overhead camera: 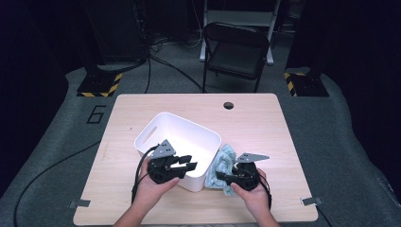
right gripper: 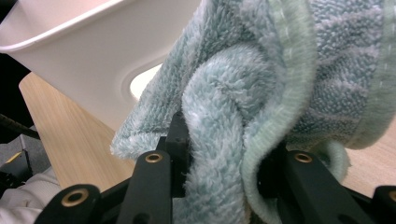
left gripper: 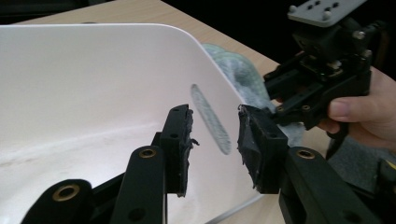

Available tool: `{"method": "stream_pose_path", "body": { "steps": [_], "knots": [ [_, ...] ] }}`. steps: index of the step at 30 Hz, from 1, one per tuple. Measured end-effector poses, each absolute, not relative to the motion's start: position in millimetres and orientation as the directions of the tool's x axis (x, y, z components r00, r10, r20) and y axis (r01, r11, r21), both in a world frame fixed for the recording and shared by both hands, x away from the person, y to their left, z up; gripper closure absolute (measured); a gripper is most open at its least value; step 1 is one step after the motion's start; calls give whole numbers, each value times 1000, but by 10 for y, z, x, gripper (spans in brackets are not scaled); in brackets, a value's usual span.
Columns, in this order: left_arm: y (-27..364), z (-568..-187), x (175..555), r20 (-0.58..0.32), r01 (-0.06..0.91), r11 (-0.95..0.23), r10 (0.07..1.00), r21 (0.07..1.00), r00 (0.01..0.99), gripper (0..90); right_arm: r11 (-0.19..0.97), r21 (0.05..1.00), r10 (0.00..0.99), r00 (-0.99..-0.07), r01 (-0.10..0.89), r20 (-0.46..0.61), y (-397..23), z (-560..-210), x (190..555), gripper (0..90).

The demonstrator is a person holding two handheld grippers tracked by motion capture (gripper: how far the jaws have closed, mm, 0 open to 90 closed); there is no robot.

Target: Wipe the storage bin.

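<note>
A white plastic bin point(overhead camera: 156, 124) stands on the wooden table point(overhead camera: 265, 123), its near wall toward the hands. My left gripper point(overhead camera: 187, 163) hovers over the bin's near rim. In the left gripper view its jaws point(left gripper: 215, 135) stand apart with nothing between them, facing the bin's inner wall point(left gripper: 93, 93) and handle slot. A pale green towel point(overhead camera: 226, 158) lies bunched against the bin's right side. My right gripper point(overhead camera: 220, 178) is shut on a thick fold of the towel point(right gripper: 280, 60); that fold bulges between the jaws point(right gripper: 224, 140), beside the bin's outer wall point(right gripper: 93, 51).
A black folding chair point(overhead camera: 235, 47) stands beyond the table's far edge. A round cable hole point(overhead camera: 229, 105) sits near the far edge. Cables trail over the grey floor at left. Bare tabletop lies left of and behind the bin.
</note>
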State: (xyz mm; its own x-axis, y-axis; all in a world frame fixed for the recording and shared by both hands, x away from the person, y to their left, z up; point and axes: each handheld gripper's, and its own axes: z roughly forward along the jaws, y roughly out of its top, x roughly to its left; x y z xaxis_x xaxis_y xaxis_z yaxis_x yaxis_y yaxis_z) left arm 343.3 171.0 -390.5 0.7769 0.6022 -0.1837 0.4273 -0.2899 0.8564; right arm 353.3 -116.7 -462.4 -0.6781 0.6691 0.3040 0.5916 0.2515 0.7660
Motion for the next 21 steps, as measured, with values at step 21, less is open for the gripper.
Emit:
{"method": "stream_pose_path", "body": {
  "steps": [21],
  "knots": [
    [2671, -3858, 3827, -108, 478, -232, 805, 847, 583, 606, 224, 765, 669, -666, 604, 330, -1171, -4653, 3516, 647]
  ]
}}
